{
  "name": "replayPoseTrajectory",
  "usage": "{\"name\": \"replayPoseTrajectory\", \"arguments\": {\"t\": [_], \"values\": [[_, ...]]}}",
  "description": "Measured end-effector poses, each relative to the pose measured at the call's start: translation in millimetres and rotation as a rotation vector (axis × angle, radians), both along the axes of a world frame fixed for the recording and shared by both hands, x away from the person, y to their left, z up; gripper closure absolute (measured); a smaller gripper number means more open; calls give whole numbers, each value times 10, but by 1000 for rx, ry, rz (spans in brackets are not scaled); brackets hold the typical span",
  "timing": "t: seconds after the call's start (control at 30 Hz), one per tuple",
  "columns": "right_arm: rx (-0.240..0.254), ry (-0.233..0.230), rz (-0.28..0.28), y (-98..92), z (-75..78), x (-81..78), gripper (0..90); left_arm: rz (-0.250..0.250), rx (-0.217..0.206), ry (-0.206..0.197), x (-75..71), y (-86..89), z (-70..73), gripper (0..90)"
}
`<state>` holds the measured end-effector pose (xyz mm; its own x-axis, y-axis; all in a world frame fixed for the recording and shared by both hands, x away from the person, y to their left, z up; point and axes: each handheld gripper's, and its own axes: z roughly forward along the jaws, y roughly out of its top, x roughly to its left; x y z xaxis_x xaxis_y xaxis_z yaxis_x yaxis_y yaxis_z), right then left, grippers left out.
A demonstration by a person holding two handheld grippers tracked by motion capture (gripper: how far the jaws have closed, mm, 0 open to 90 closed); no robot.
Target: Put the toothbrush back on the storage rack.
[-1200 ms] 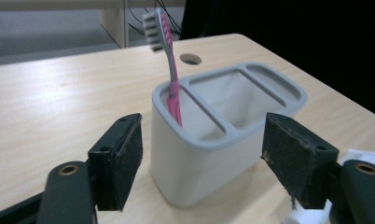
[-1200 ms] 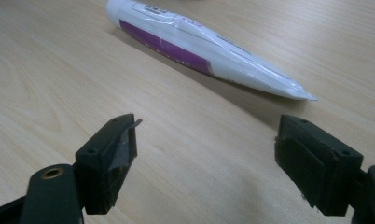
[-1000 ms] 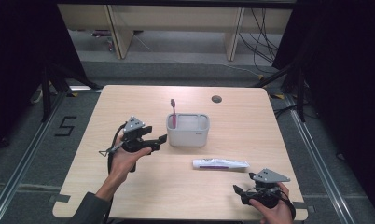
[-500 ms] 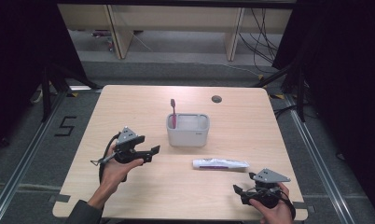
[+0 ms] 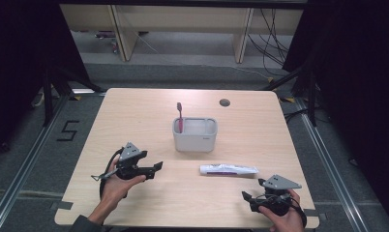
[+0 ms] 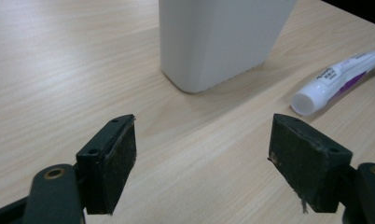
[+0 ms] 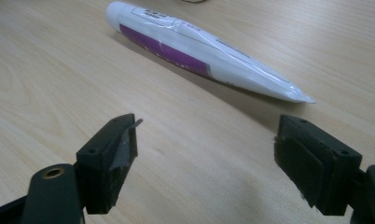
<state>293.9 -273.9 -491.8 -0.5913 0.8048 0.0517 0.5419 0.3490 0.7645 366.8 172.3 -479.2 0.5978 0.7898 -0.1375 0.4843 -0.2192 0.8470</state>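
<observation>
Wooden table, items:
- White holder, centre; pink toothbrush standing upright inside, at its left end.
- Toothpaste tube, lying flat just in front of holder, cap pointing left.
- Left gripper: hovering front-left, jaws gaping wide, gripping nothing, facing holder & tube cap.
- Right gripper: sitting at front-right edge, jaws spread wide, nothing between them; tube lying just beyond.

Count on table — 1 grey holder, 1 red toothbrush in it, 1 toothpaste tube, 2 grippers — left, right.
</observation>
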Motion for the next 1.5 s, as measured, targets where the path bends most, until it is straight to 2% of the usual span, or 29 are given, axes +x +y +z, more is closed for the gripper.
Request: {"name": "replayPoseTrajectory", "arguments": {"t": [0.2, 0.23, 0.27, 0.37, 0.43, 0.5, 0.57, 0.73, 0.77, 0.8, 0.83, 0.87, 0.9, 0.93, 0.97, 1.0, 1.03, 1.07, 1.1, 1.13, 1.17, 1.23, 1.27, 1.3, 1.33, 1.37, 1.4, 1.43, 1.5], "values": [[2, -1, -6, 4, 3, -4, 229, 12, 4, 0, -105, 82, -50, 227], [-14, -18, -2, -9, 11, -2, 231, 2, 8, 2, -127, 97, -61, 227], [-5, 3, -19, -3, 12, -13, 231, 6, 8, 0, -155, 102, -77, 227], [-3, -4, -14, -9, 9, -1, 231, -3, 11, 10, -213, 131, -119, 227], [6, 10, -38, 2, 15, -18, 231, -2, 19, 15, -241, 146, -140, 227], [-11, -19, -25, -10, 14, -4, 231, -8, 24, 20, -258, 156, -159, 226], [-11, -17, -24, -11, 16, -2, 232, -14, 42, 28, -275, 168, -169, 223], [2, -18, -22, -13, 23, 2, 234, -33, 45, 42, -327, 191, -207, 207], [0, -22, -21, -14, 20, 4, 235, -24, 28, 40, -346, 179, -214, 206], [1, -19, -22, -12, 17, 8, 236, -28, 26, 40, -365, 176, -214, 206], [3, -7, -15, -12, 18, 14, 236, -35, 45, 45, -382, 188, -213, 204], [17, 2, -24, -8, 22, 12, 236, -27, 36, 41, -406, 174, -218, 204], [30, 0, -28, 0, 22, 18, 236, -38, 40, 42, -420, 176, -221, 203], [13, -21, -16, -8, 29, 32, 236, -41, 45, 44, -440, 174, -220, 200], [30, 8, -31, 12, 40, 19, 236, -46, 43, 41, -458, 171, -227, 196], [13, -23, -14, -2, 39, 47, 236, -44, 39, 36, -477, 163, -231, 194], [33, -3, -32, 20, 40, 39, 236, -46, 43, 42, -496, 165, -231, 194], [22, -18, -25, 11, 40, 57, 237, -49, 37, 40, -505, 163, -239, 194], [13, -28, -21, 4, 42, 69, 236, -55, 55, 39, -525, 180, -246, 193], [16, -23, -20, -1, 49, 77, 236, -49, 42, 41, -545, 172, -263, 192], [45, -3, -35, 20, 49, 66, 236, -51, 48, 49, -564, 177, -276, 191], [38, -15, -17, 3, 54, 92, 232, -57, 55, 56, -595, 192, -282, 185], [28, -29, -20, 0, 58, 100, 230, -50, 35, 56, -611, 189, -287, 183], [37, -26, -24, 13, 56, 106, 231, -52, 47, 56, -629, 206, -277, 180], [34, -29, -21, 15, 55, 120, 235, -45, 40, 50, -645, 210, -280, 177], [45, -7, -36, 39, 61, 109, 241, -43, 44, 51, -658, 215, -274, 171], [44, -13, -33, 48, 56, 124, 247, -53, 64, 47, -672, 236, -266, 167], [33, -27, -19, 54, 68, 140, 251, -38, 40, 48, -692, 224, -274, 167], [40, -16, -22, 88, 75, 148, 253, -45, 46, 50, -712, 234, -279, 167]]}}
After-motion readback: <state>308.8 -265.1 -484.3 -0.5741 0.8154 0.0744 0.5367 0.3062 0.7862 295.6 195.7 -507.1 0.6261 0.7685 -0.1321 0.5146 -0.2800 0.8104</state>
